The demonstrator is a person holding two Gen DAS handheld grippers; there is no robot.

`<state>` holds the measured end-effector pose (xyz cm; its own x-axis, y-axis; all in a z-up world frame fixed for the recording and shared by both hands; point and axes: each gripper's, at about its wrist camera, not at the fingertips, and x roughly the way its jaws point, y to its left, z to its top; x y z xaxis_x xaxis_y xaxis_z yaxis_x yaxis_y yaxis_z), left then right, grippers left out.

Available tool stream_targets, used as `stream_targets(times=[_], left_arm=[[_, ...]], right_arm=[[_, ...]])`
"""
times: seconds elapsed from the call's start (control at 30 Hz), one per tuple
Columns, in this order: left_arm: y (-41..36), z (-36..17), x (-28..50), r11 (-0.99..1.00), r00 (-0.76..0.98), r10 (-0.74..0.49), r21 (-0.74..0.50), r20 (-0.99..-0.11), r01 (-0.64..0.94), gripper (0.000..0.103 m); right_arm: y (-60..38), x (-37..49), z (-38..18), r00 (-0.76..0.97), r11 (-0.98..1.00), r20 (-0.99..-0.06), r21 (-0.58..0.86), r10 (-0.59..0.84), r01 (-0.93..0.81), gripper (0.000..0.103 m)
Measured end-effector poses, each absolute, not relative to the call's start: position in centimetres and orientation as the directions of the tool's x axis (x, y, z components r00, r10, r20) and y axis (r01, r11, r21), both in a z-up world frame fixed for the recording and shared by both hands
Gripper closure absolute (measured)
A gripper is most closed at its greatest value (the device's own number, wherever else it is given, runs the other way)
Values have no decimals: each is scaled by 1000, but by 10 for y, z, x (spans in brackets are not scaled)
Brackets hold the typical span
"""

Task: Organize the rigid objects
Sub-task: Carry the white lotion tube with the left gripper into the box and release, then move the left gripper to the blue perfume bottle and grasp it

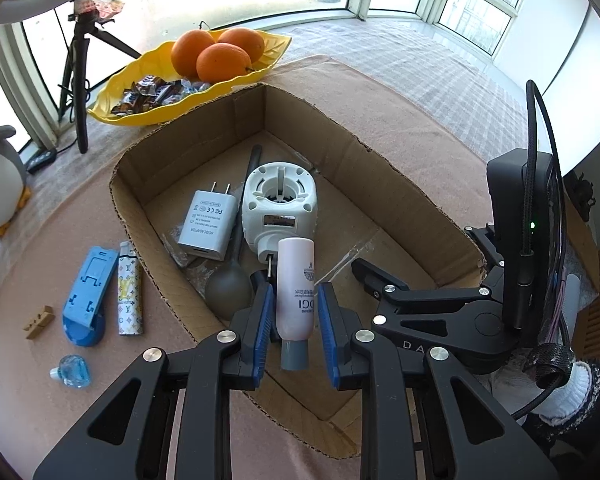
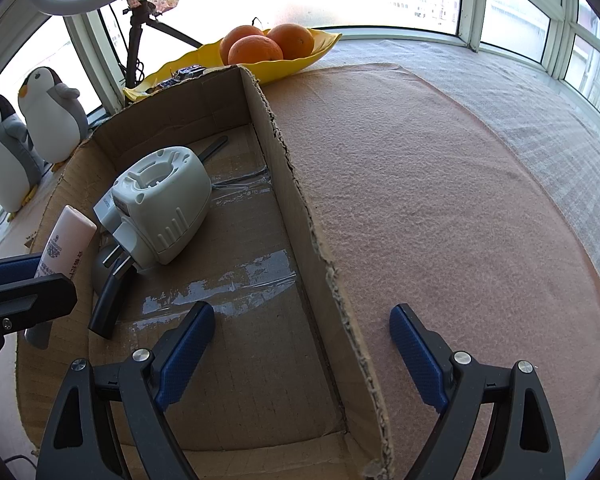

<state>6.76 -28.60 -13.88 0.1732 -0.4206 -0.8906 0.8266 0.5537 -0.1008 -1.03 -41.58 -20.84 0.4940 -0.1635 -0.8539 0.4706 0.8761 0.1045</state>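
An open cardboard box [image 1: 380, 184] lies on the pink mat. Inside are a white plug-in device [image 1: 280, 208], a white AC adapter [image 1: 208, 224] and a grey rubber blower [image 1: 228, 288]. My left gripper [image 1: 296, 312] is open above the box's near side, its blue pads on either side of a pale pink bottle [image 1: 296, 288] with a grey cap, with a gap at each side. My right gripper [image 2: 300, 344] is open and empty, straddling the box's right wall [image 2: 300, 200]. The bottle [image 2: 66, 240] and the device [image 2: 160, 204] also show in the right wrist view.
Left of the box on the mat lie a blue phone stand [image 1: 86, 296], a patterned lighter [image 1: 130, 288], a small blue bottle [image 1: 72, 372] and a wooden piece [image 1: 38, 322]. A yellow tray [image 1: 148, 92] with oranges and candy stands behind. Two toy penguins [image 2: 28, 132] stand at the left.
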Motion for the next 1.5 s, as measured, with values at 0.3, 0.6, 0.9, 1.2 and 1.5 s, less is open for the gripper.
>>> stream_targets(times=[0.3,0.6,0.9,1.2,1.5], left_arm=[[-278,-129,69,561,186,-446,-112,-875,820,55],[-238,-118,81,596,244,-434,-73,-867,800,55],[-171,-126,112,646,327,-331,40,-885,762,55],[-131,-143,141,676,319,-277,52,-906,735,55],[-129,-169,158,629,256,-248,45,-934,776,55]], right_arm=[[-417,-10,-209,494,876,-854,105,-163,470,16],[-417,-10,-209,494,876,-854,105,-163,471,16],[-416,-10,-209,494,876,-854,105,-163,470,15],[-417,-10,-209,494,876,-854,105,-164,471,15],[-417,-10,-209,493,876,-854,104,-163,471,15]])
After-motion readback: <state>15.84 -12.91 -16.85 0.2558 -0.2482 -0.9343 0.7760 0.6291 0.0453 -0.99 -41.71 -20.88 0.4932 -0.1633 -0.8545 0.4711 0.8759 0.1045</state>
